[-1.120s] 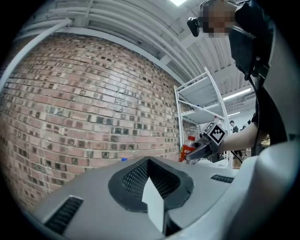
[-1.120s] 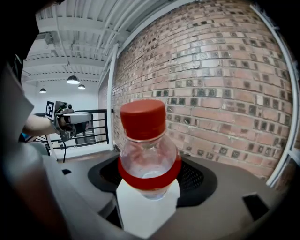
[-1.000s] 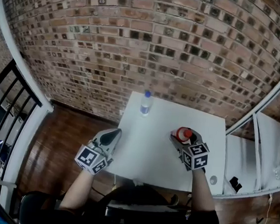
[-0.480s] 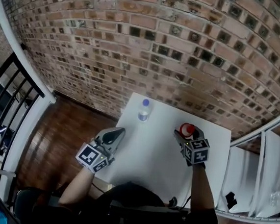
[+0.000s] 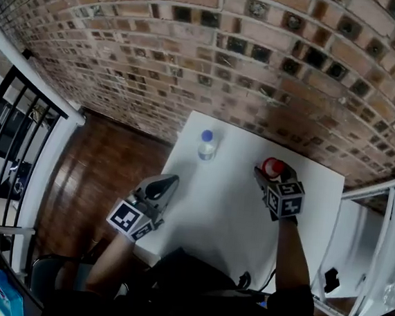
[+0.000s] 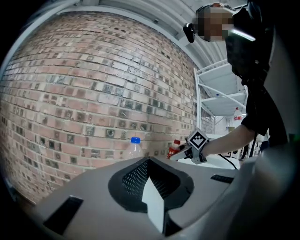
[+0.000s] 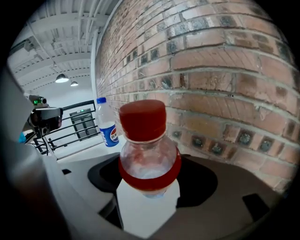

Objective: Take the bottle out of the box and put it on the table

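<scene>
The red-capped bottle [image 7: 148, 149] sits upright in the right gripper [image 5: 269, 176], whose jaws stand wide and clamp its body, over the far right part of the white table [image 5: 220, 215] near the brick wall [image 5: 228, 52]. A blue-capped bottle [image 5: 206, 145] stands at the table's far left. The left gripper [image 5: 165, 185] hovers at the table's left edge, its jaws closed on nothing.

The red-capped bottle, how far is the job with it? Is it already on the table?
Done: one blue-capped bottle stands upright on the white table, and no box is in view. In hand: the right gripper is shut on the red-capped bottle, over the table near the brick wall. Left: set it down and release. The left gripper is shut and empty.
</scene>
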Demonstrator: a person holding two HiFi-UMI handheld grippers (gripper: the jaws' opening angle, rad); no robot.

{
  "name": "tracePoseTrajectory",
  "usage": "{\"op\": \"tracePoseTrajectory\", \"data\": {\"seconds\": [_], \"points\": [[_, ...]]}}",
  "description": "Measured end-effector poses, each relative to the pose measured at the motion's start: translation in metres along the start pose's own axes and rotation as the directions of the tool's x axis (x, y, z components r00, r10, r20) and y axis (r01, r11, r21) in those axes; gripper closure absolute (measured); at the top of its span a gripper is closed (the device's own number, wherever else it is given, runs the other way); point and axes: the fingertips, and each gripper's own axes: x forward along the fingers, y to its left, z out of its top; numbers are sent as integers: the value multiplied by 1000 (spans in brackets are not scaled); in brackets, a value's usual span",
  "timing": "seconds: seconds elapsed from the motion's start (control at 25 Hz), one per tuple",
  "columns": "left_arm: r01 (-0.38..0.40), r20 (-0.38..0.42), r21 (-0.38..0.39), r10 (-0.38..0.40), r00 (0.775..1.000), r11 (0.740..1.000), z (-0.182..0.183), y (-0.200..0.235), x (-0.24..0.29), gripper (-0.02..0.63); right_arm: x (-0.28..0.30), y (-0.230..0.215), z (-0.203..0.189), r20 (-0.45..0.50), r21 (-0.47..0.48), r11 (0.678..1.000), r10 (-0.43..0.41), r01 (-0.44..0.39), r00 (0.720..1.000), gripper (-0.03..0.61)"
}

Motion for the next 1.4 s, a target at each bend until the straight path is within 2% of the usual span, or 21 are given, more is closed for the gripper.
{"op": "tracePoseTrajectory", "data": {"seconds": [0.28, 0.56, 0.64, 0.72, 0.88, 1.16, 1.28, 1.4], "points": [[-49, -27, -38, 48, 999, 998, -17, 17, -4, 617, 19, -9, 2, -4, 56, 998, 8, -7, 1000, 241], [-55, -65, -72, 50, 997, 996, -31, 20, -9, 617, 26, -9, 7, 33, 67, 998, 1, -3, 999, 233], [-64, -54, -72, 60, 997, 995, -31, 24, -10, 617, 28, -8, 5, 45, 76, 997, 11, -14, 999, 226], [-73, -44, -82, 70, 997, 994, -28, 26, -12, 617, 28, -8, 1, 39, 86, 996, 16, -20, 999, 145], [-76, -34, -84, 73, 997, 994, -21, 27, -19, 617, 23, -9, -2, 31, 87, 996, -1, -2, 1000, 143], [-68, 9, -73, 69, 998, 995, -8, 26, -34, 617, -9, 6, 9, 90, 78, 997, -21, 14, 996, 143], [-51, 26, -76, 53, 998, 996, 0, 22, -41, 617, -35, 13, 15, 130, 77, 996, -50, 40, 990, 143], [-47, 78, -84, 53, 995, 995, 14, 18, -51, 617, -67, 19, 28, 199, 69, 995, -79, 66, 977, 143]]}}
